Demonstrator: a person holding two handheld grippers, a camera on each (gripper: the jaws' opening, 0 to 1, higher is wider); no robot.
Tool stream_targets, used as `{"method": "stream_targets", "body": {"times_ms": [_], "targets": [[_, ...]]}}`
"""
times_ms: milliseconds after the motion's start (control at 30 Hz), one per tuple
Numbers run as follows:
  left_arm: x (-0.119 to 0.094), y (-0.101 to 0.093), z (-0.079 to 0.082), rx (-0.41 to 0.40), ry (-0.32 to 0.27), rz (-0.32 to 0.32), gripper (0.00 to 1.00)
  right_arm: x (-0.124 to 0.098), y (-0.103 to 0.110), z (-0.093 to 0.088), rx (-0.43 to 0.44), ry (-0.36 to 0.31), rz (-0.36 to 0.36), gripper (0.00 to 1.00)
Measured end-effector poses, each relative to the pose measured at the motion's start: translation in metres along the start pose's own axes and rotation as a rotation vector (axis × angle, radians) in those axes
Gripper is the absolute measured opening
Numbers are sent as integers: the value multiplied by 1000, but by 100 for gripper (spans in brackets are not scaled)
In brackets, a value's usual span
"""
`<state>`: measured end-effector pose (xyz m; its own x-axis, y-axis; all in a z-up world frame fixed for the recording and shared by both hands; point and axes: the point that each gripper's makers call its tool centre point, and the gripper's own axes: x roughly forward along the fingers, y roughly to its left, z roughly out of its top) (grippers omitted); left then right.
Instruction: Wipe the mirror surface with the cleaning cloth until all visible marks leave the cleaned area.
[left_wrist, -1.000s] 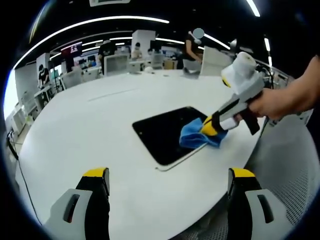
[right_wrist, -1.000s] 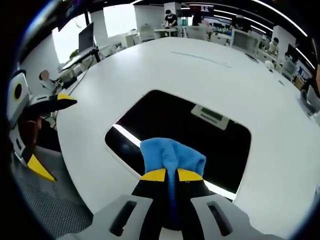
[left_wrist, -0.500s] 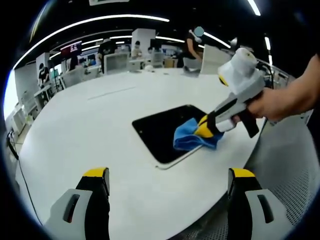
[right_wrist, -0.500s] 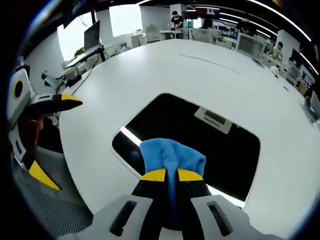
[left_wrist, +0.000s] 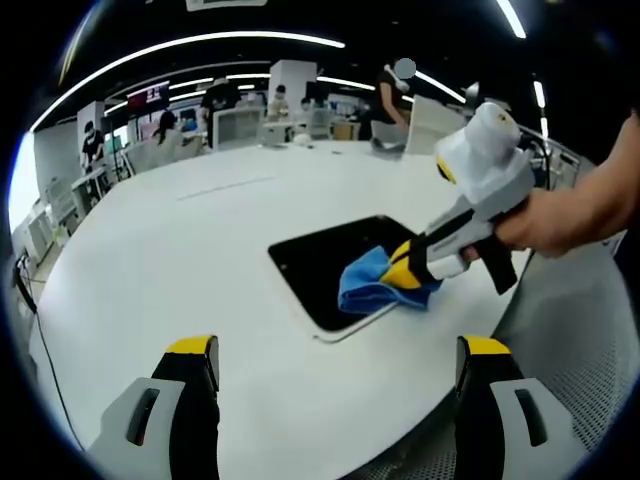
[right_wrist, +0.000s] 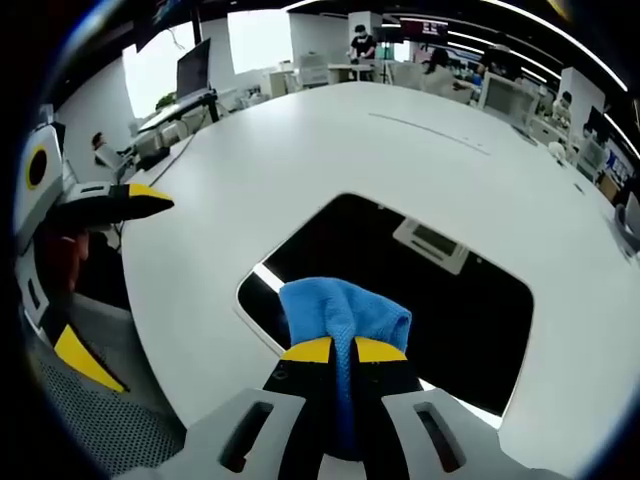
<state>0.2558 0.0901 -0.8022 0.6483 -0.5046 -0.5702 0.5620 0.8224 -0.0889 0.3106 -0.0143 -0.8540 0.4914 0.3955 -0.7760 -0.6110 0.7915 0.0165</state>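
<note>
Right tool (right_wrist: 342, 350) is clamped on a bunched blue cleaning cloth (right_wrist: 343, 310), jaws closed tight around its fold, and the left tool (left_wrist: 335, 350) has its jaws spread wide with nothing between them, held off the near edge of the tabletop (left_wrist: 160, 260). That white tabletop is broad and curved, the largest thing here. On it lies the mirror (left_wrist: 325, 262), a dark rounded rectangle lying flat, reflecting a ceiling light strip near its near edge in the right gripper view. The cloth is pressed on the mirror's near corner, beside the edge closest to the person's hand (left_wrist: 535, 220).
</note>
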Motion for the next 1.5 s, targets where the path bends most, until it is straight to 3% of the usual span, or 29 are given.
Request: {"method": "stream_targets", "body": {"times_ms": [367, 467, 533, 700, 1500], "targets": [[0, 0, 1, 0, -4, 2, 99, 5, 16, 7, -11, -25, 44, 2], [0, 0, 1, 1, -5, 1, 99, 9, 30, 12, -37, -41, 85, 2], [0, 0, 0, 0, -3, -1, 99, 11, 37, 16, -108, -43, 94, 2], [0, 0, 0, 1, -3, 0, 99, 19, 49, 23, -85, -37, 111, 2], [0, 2, -1, -6, -2, 7, 99, 21, 54, 26, -118, -22, 158, 2]]}}
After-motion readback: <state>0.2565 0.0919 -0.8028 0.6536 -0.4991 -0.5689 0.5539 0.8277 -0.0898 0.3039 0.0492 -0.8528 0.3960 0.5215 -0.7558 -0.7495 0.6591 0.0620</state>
